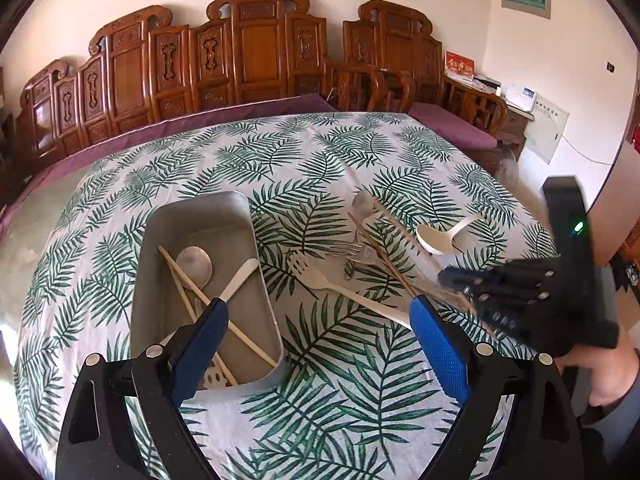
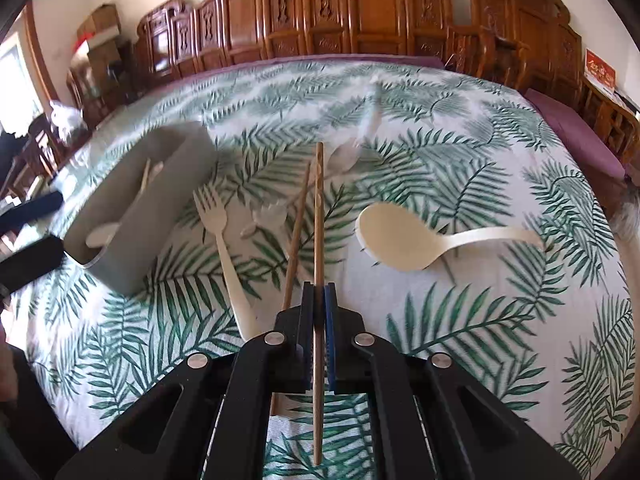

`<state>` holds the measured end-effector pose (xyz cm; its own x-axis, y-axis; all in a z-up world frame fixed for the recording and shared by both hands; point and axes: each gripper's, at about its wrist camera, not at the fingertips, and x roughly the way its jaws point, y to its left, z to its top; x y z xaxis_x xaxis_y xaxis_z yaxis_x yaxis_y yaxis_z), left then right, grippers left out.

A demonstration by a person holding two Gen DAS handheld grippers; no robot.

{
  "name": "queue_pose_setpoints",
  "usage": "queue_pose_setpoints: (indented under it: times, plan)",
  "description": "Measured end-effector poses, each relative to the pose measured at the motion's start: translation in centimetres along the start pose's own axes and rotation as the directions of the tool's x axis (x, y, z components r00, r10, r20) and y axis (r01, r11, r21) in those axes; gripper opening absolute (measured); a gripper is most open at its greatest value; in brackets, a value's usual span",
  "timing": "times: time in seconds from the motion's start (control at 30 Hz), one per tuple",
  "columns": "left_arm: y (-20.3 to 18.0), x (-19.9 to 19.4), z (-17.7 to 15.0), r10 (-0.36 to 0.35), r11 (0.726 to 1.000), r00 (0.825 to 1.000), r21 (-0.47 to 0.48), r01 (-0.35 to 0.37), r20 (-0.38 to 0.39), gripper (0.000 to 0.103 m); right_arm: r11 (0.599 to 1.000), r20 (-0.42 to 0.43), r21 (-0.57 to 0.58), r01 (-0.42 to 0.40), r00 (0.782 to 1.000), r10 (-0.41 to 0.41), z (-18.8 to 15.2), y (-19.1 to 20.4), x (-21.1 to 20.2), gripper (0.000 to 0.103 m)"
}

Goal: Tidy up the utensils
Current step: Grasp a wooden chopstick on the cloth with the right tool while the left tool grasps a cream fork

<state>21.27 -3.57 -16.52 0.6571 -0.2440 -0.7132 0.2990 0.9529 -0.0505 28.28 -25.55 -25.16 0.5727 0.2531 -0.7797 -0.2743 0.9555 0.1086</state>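
The right gripper [image 2: 319,294], black with blue pads, is clamped on a single brown wooden chopstick [image 2: 319,216]. The stick passes lengthwise between the closed pads, its long axis in line with the gripper; the patterned end points away from the person, out over the tabletop [image 2: 500,160], and the plain end runs back under the gripper body. A second brown chopstick [image 2: 295,236] lies just left of the held one on the leaf-print cloth, angled slightly off it.

The left gripper [image 1: 318,310] stands wide, nothing between its pads. Its left finger [image 1: 202,344] sits over the near end of the grey rectangular metal tray [image 1: 256,240], its right finger over bare cloth.

Inside the tray lie a pair of pale wooden chopsticks [image 1: 188,280] running diagonally, a round-bowled metal spoon [image 1: 195,266] and a cream plastic utensil [image 1: 240,280] whose handle points to the far right corner. The tray's long axis runs away from the person.

Right of the tray, on the cloth, a cream plastic fork [image 2: 218,224] lies with tines pointing away and handle toward the person. Beyond it sits a loose cluster of metal utensils [image 1: 352,252], too blurred in the right wrist view to sort further. To the right, well apart from the tray, a cream plastic ladle-shaped spoon [image 2: 400,240] rests with its bowl leftward and its handle pointing right.

At the far edge stand carved brown wooden benches [image 1: 256,52] with purple cushions against a pale wall.
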Motion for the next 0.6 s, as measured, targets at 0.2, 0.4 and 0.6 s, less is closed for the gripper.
queue_pose_setpoints:
  times: [0.2,0.4,0.6]
  plan:
    - [-1.9,0.8,0.1,0.005,1.0,1.0,-0.019,-0.006,-0.027,0.088,1.0,0.038,-0.004,0.015,0.999,-0.015,0.3,-1.8,-1.2,0.006]
    - [-4.9,3.4,0.3,0.039,0.999,0.996,0.01,-0.038,-0.075,0.079,1.0,0.051,0.015,0.011,0.999,-0.012,0.5,-3.9,-1.6,0.006]
    - [-5.4,8.1,0.4,0.054,0.997,0.983,-0.046,-0.063,-0.177,0.057,0.999,0.041,0.034,0.011,0.999,-0.013,0.4,-5.1,-1.2,0.006]
